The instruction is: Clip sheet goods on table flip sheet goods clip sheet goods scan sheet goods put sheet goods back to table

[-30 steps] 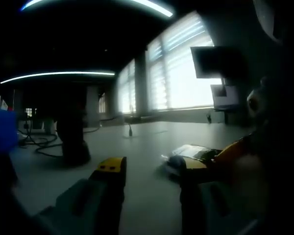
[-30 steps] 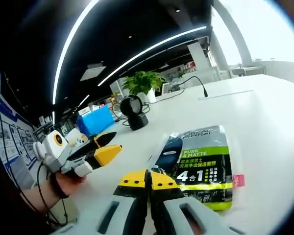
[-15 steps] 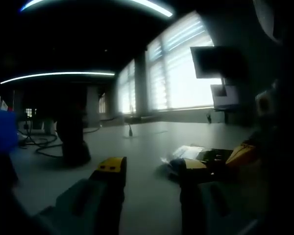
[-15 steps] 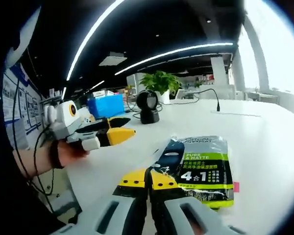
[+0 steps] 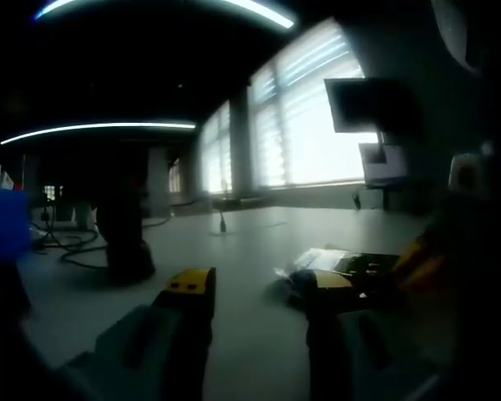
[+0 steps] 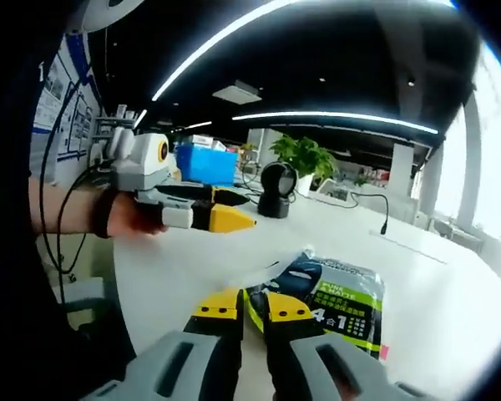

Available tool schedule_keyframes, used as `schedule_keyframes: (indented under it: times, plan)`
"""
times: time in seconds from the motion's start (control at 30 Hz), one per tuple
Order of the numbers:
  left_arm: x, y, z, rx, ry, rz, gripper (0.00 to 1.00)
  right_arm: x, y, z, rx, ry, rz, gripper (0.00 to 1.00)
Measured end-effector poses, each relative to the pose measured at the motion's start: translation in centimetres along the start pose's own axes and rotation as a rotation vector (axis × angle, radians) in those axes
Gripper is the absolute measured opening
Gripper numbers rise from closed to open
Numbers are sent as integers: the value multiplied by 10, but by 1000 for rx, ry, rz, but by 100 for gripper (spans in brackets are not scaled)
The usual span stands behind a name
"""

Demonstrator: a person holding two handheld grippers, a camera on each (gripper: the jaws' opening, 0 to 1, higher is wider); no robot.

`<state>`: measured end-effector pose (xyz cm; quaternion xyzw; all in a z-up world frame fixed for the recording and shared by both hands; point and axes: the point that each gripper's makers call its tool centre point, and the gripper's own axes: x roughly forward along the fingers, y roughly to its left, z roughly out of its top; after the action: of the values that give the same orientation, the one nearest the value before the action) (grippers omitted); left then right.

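The flat "4 in 1" sachet pack (image 6: 334, 302) on the white counter (image 6: 451, 292) looks light, floppy and slick, best pinched at its six-o'clock edge; right tongs (image 6: 252, 306) stand narrow and empty just before it, left tongs (image 5: 255, 288) wide and empty.

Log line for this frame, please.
stage: pre-clip | left gripper: open, above table | right gripper: slightly open, at packet edge | packet: flat on table

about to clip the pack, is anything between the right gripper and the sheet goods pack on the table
Nothing visible. In the right gripper view the right gripper sits right at the near edge of the sheet goods pack, which lies flat on the white table. The left gripper hangs off to the side, apart from the pack.
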<state>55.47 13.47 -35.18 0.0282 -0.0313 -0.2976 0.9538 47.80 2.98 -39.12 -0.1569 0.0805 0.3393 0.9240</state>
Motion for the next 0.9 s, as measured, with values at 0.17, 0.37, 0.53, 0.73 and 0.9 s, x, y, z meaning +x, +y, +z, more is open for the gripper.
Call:
schedule_keyframes:
  times: [0.17, 0.37, 0.53, 0.73, 0.9]
  plan:
    - [0, 0, 0, 0, 1, -1, 36, -1, -3, -1, -23, 0, -18, 7]
    - [0, 0, 0, 1, 0, 1, 36, 4, -4, -5, -57, 9, -32, 6]
    - [0, 0, 0, 2, 1, -1, 36, 11, -6, -11, -90, 23, -50, 6]
    - [0, 0, 0, 1, -1, 0, 36, 19, -9, -14, -88, 32, -64, 7]
    - [0, 1, 1, 0, -3, 1, 36, 21, -9, -14, -114, 31, -74, 6]
